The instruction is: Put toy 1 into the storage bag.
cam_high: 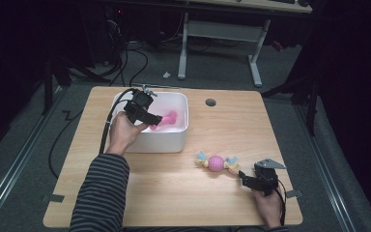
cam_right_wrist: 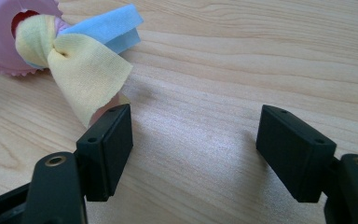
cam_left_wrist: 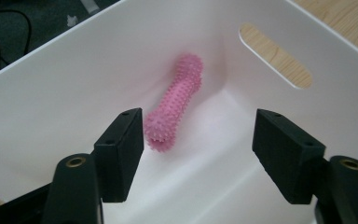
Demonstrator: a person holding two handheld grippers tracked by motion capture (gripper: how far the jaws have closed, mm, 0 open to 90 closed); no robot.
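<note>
surface: wooden table (cam_high: 174,193) | on it: white bin (cam_high: 174,140) (far left), rope-and-ball toy (cam_high: 216,163) near right

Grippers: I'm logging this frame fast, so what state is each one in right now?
Left gripper: open, holding nothing; pink spiky toy lies in the white bin.
Right gripper: open, empty, beside the rope ball toy.

A light wooden table (cam_high: 174,188) fills the centre of the frame, a small round hole (cam_high: 210,102) near its upper edge. Behind it, at top centre, stand the white legs of a desk (cam_high: 220,34). Black cables (cam_high: 135,58) trail across grey carpet at upper left.
</note>
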